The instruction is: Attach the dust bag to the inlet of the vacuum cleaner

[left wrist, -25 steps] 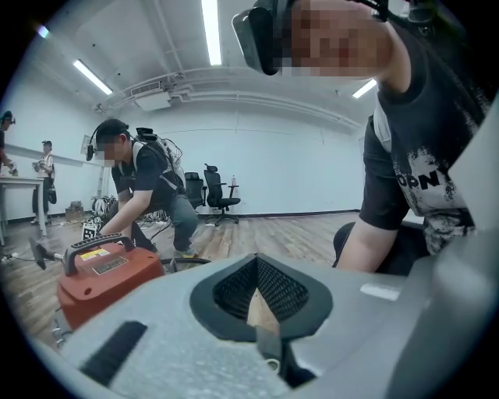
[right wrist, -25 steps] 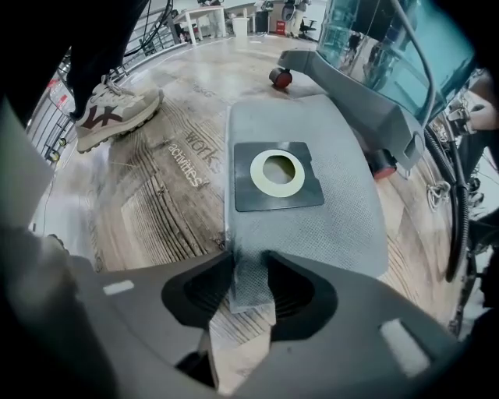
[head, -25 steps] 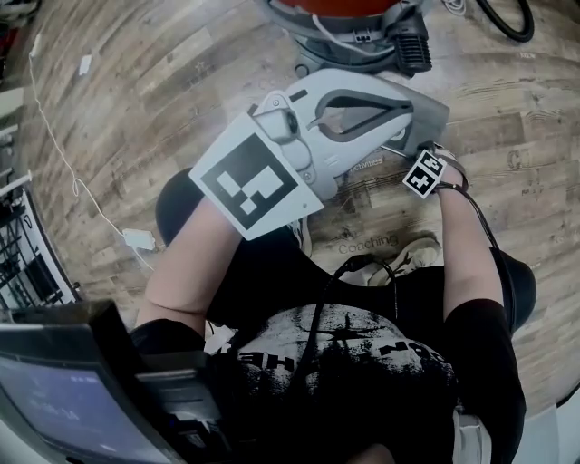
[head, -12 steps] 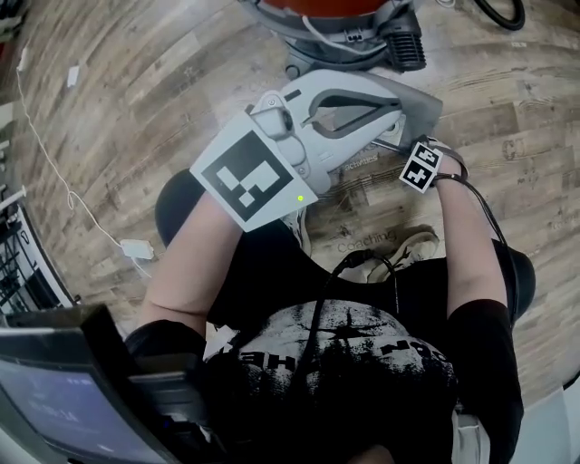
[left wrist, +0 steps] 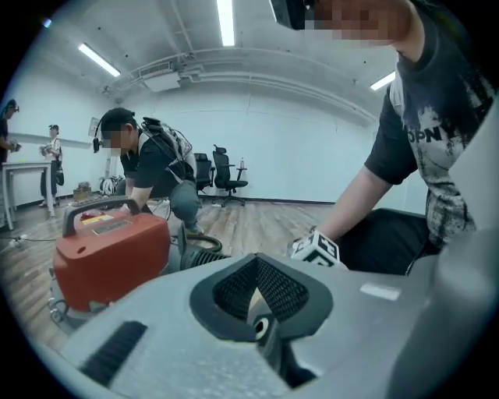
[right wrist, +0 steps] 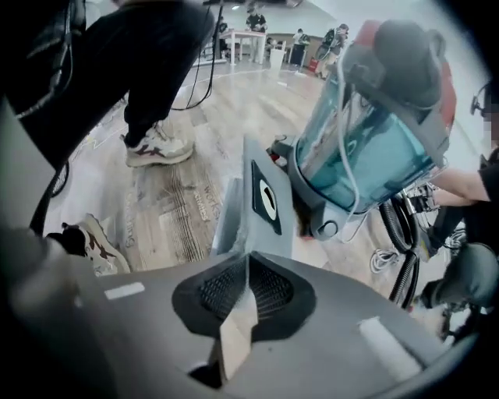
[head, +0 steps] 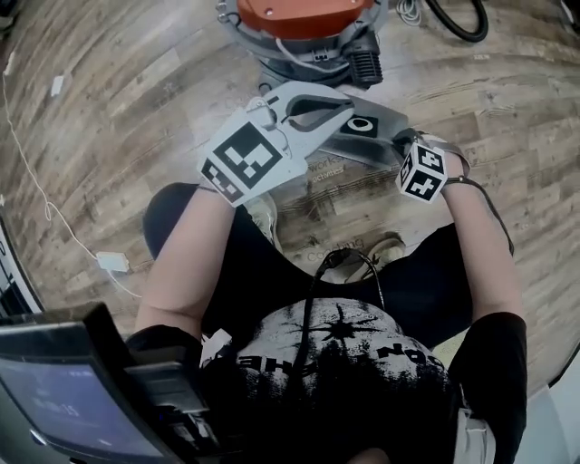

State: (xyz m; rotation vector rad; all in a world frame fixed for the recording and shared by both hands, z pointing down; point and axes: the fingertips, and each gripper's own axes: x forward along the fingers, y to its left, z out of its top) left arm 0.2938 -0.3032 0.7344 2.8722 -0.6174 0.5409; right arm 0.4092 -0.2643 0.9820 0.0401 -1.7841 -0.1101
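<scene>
Looking down on wood-plank floor (head: 136, 118), facing a red-topped vacuum (head: 299, 18) at the far edge and a black hose (head: 458, 23) looped beside it. Holding a gripper in each hand out over the floor, ahead of dark-trousered legs.

Gripping the grey bag (head: 388, 140) with the right gripper (right wrist: 249, 261): having just been closing its jaws, now pinching the bag's near edge between the pads. Carrying the bag clear of the floor, standing it edge-up in the right gripper view and showing its black collar (right wrist: 265, 199), with a white-ringed hole, on the side turned toward that view's left. Bringing it near the vacuum's clear teal tank (right wrist: 366, 148) and grey base, though overlapping too much for telling contact.

Pointing the left gripper (left wrist: 255, 269) toward the vacuum, jaws pressed together, showing only a pale sliver between the pads and not telling whether that is bag. Catching the right gripper's marker cube (left wrist: 316, 249) just beyond those jaws.

Sharing the room with a crouching person (left wrist: 152, 167) behind the vacuum, office chairs (left wrist: 226, 167) by the back wall, a white cable (head: 36, 181) trailing over the floor at the left, and a shoe (head: 385, 246) below the bag.
</scene>
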